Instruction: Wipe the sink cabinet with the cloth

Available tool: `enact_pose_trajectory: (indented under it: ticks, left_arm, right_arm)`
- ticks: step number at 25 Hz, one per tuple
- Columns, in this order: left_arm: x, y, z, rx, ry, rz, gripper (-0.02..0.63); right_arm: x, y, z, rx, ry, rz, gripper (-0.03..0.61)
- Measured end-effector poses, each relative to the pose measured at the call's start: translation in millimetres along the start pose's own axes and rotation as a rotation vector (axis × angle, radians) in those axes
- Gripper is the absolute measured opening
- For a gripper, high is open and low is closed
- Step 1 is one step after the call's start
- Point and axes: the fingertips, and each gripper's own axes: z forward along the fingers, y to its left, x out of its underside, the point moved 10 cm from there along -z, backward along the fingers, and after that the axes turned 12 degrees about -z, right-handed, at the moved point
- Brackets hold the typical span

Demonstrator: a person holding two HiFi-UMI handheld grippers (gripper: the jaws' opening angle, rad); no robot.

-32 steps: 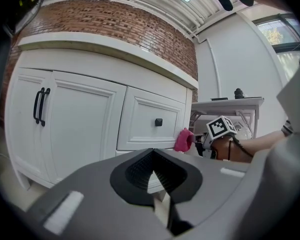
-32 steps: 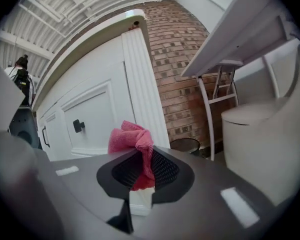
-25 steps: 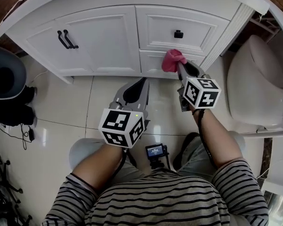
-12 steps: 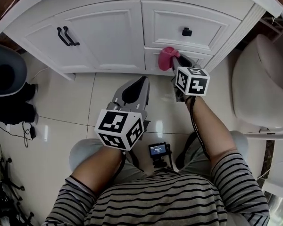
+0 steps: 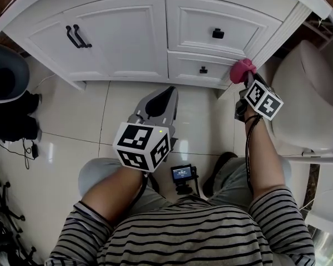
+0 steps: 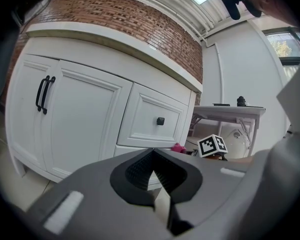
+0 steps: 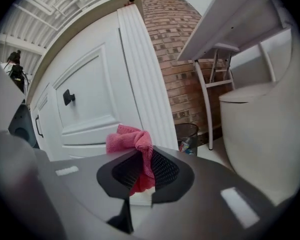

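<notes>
**At the right corner of the white panelled sink cabinet [image 5: 127, 37]: crumpled pink cloth [image 5: 241, 69] held in the right gripper [image 5: 246, 80]**

Up at 2 o'clock in the head view, my right gripper has its jaws clamped on the cloth, which bunches out past their tips. The cloth sits at the cabinet's fluted corner post [image 7: 147, 84], level with the lower small drawer. Whether it actually presses on the paint I cannot tell.

Near the middle of the same view, my left gripper [image 5: 166, 92] hangs over the glossy pale floor tiles [image 5: 72, 121]. It points toward 12 o'clock and is well apart from the cabinet front. Its jaws are together with nothing between them.

Two drawers with black knobs [image 5: 217, 34] lie at 1 o'clock. The paired black bar handles [image 5: 77, 36] on the doors are at 10 o'clock. A white toilet [image 5: 305, 104] is at 3 o'clock, just beside my right gripper. A dark round bin [image 5: 5, 82] stands at 9 o'clock. From the right gripper view, a small wire waste basket [image 7: 187, 134] stands at 3 o'clock of the cloth, at the foot of the red brick wall [image 7: 185, 44].
</notes>
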Motion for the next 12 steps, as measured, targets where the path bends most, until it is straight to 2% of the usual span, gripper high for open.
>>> enact_pose_trajectory:
  ticks: [3,9,12]
  left_arm:
    - [-1.0,-0.3,-1.7,0.002,-0.006,-0.005,-0.003]
    - [-3.0,-0.1,-4.3,0.006,-0.015,-0.006,-0.003]
    - [-5.3,5.8,-5.3,-0.005,-0.022,-0.010,-0.002]
  right_arm:
    - [6.7,33.4,-3.7,-0.107,-0.018,-0.015,0.049]
    - [24.7,148.0,21.7,-0.441,-0.028,-0.127,0.049]
    - [41.0,185.0,51.7,-0.487,0.021,-0.167,0.049]
